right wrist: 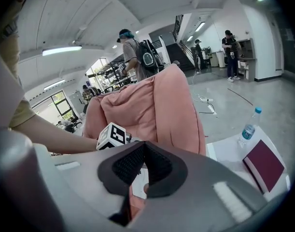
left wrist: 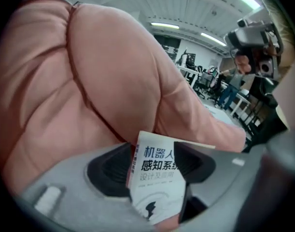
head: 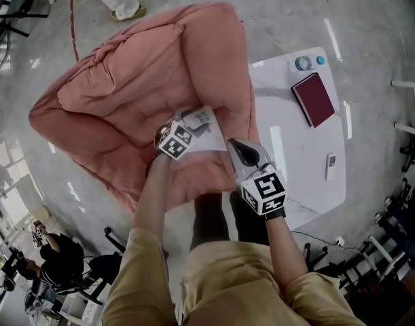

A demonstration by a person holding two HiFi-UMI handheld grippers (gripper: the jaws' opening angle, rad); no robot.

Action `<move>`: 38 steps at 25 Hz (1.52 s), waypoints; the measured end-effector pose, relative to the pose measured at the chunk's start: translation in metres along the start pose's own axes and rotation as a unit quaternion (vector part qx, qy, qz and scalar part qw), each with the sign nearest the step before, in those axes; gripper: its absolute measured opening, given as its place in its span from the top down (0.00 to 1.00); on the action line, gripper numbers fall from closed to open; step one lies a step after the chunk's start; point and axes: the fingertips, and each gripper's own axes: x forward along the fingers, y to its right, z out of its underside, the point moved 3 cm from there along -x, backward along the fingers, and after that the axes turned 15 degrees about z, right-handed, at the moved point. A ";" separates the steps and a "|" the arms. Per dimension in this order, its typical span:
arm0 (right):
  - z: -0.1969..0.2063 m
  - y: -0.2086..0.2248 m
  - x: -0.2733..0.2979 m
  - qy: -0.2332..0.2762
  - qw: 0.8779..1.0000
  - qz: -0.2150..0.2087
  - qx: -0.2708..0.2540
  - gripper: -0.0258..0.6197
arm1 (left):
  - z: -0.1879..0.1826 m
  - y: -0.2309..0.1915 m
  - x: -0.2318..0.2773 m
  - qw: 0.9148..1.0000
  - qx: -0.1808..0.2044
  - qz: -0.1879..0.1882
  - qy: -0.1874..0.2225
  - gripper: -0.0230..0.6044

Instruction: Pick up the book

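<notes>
Long white ceiling light strips [right wrist: 60, 50] are glowing over a wide hall, and their glare is streaking the polished grey concrete floor [head: 370, 12]. A bulky pink fabric beanbag chair [head: 139, 94] is sitting on that floor just beside a white rectangular table [head: 289, 148], while black wheeled office chairs [head: 102, 267] are standing well apart from them.
</notes>
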 end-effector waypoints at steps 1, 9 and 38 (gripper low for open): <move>0.002 0.001 0.002 -0.002 1.000 0.001 0.000 0.95 | 0.005 -0.003 0.006 1.000 0.003 0.010 -0.014 0.52; 0.012 0.007 0.008 -0.011 1.000 0.006 -0.001 0.95 | 0.023 -0.012 0.032 0.996 0.043 0.035 -0.068 0.49; 0.046 0.009 0.008 -0.022 1.000 0.002 0.009 0.95 | 0.069 0.051 0.099 0.927 0.112 0.266 -0.238 0.74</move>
